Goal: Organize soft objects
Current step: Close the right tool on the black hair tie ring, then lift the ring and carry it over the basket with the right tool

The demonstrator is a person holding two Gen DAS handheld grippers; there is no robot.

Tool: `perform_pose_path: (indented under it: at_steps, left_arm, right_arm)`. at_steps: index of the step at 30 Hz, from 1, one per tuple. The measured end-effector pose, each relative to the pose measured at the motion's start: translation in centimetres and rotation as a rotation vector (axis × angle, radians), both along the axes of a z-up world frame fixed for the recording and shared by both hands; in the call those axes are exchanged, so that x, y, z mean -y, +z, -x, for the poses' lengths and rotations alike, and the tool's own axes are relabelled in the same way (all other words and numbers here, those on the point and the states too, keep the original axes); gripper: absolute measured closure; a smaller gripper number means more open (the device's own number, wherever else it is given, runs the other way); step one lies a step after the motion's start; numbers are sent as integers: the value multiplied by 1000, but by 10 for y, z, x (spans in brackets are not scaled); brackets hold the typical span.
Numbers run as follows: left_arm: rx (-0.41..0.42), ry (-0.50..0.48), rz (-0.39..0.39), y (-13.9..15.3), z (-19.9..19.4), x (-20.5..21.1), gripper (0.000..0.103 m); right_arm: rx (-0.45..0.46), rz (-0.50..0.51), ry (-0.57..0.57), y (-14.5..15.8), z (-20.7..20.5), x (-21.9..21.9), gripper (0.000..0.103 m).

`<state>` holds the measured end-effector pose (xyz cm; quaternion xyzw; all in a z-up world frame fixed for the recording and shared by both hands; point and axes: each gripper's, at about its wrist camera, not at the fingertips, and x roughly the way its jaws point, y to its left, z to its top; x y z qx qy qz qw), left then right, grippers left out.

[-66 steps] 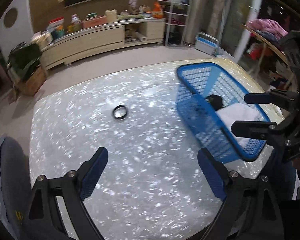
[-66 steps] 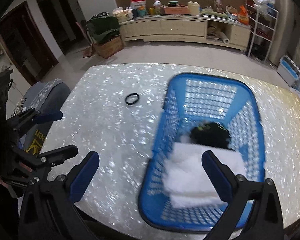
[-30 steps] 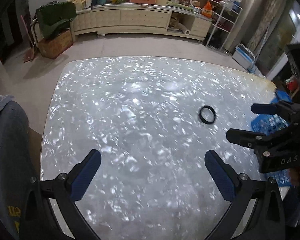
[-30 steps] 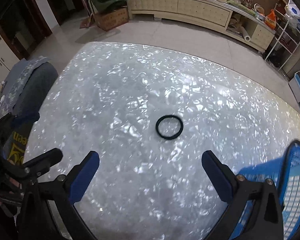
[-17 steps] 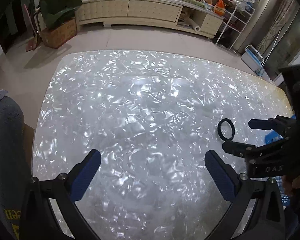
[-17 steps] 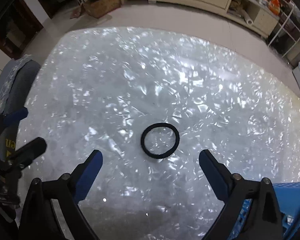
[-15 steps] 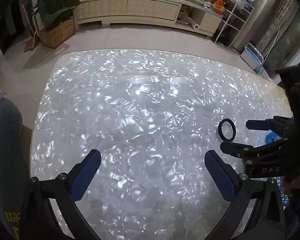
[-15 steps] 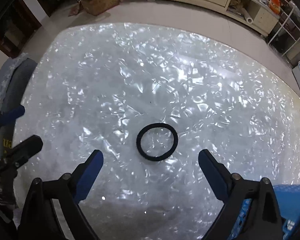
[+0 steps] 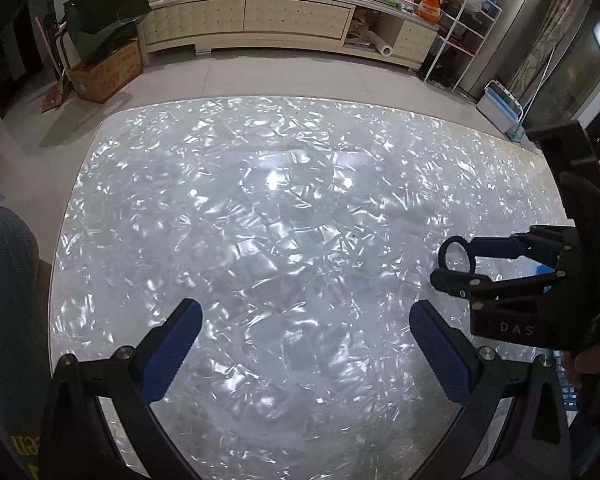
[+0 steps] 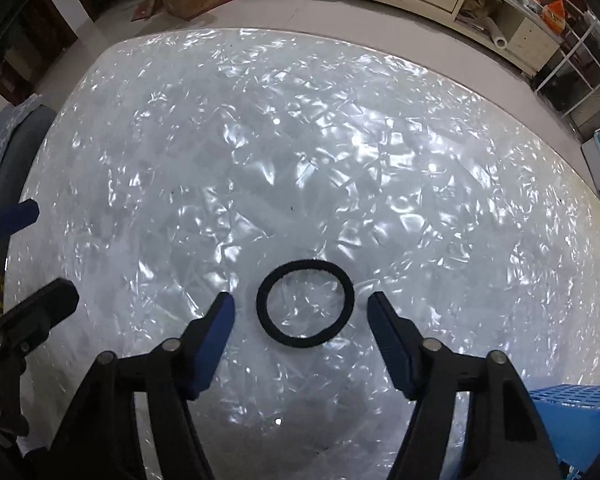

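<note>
A black hair tie (image 10: pixel 305 303) lies flat on the shiny white table (image 10: pixel 284 152). My right gripper (image 10: pixel 302 300) is open, low over the table, with one blue pad on each side of the hair tie and not touching it. In the left wrist view the hair tie (image 9: pixel 457 253) shows at the right, between the right gripper's fingers (image 9: pixel 496 247). My left gripper (image 9: pixel 304 312) is open and empty above the table's middle. A corner of the blue basket (image 10: pixel 576 408) shows at the lower right of the right wrist view.
A grey chair back (image 9: pixel 4 304) stands at the table's left edge. Beyond the table lie a tiled floor, a long cream cabinet (image 9: pixel 260 20) with clutter on top, a cardboard box (image 9: pixel 104 68) and a white wire rack (image 9: pixel 468 28).
My right gripper has moved left from the basket and come down over the hair tie, narrowing its opening around it. My left gripper has swung left and now holds nearly still.
</note>
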<state>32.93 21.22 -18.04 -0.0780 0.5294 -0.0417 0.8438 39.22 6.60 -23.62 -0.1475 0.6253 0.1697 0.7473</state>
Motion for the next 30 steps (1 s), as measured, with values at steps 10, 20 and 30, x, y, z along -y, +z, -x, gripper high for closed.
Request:
perform_pose_path:
  at_steps: [10,20,30]
  left_arm:
    - [10,-21,-23,2,7,14,0]
    - [28,-25,-13,31,45,27,0]
    - [99,-63,-18,90,92,68,0]
  right_arm:
    - [9,-17,33,-1,11,-17,94]
    - [23,-65,13,38,70,8,94]
    - [86,-140,13,113,133,42,94]
